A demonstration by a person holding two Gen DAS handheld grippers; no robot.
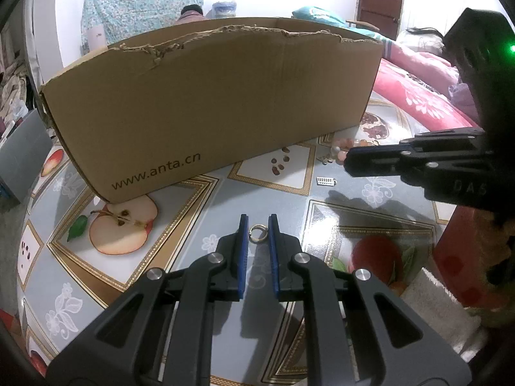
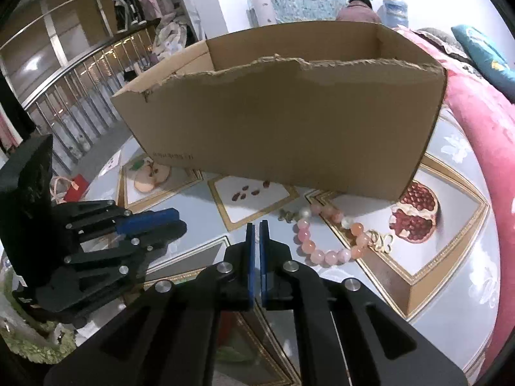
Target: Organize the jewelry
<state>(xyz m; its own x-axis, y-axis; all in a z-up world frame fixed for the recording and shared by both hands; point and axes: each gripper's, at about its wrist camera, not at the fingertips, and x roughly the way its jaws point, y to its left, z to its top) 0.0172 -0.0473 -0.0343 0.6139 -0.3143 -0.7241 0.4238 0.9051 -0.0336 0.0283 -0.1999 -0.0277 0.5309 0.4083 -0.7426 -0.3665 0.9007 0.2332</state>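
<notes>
Standing across most of my view was the torn-topped cardboard box, resting on the fruit-patterned tablecloth and open at the top; I judged it the place where the jewelry was meant to go. I seemed to be at the picking-up step, with nothing yet lifted.

My left claw held its blue pads a narrow way apart, and the small metal ring sat between their tips; whether the pads pressed it or merely flanked it, I could not tell. If it was gripped, the next move called for a clean lift over the ragged front wall of the box.

My right claw had its pads pressed almost together, and I saw nothing between them. The pink bead bracelet lay on the cloth just to the right of those tips, close under the box wall, with a small gold charm at its far end. Taking it would call for spreading the pads first and shifting right. A tiny silver pendant lay apart on the cloth.
</notes>
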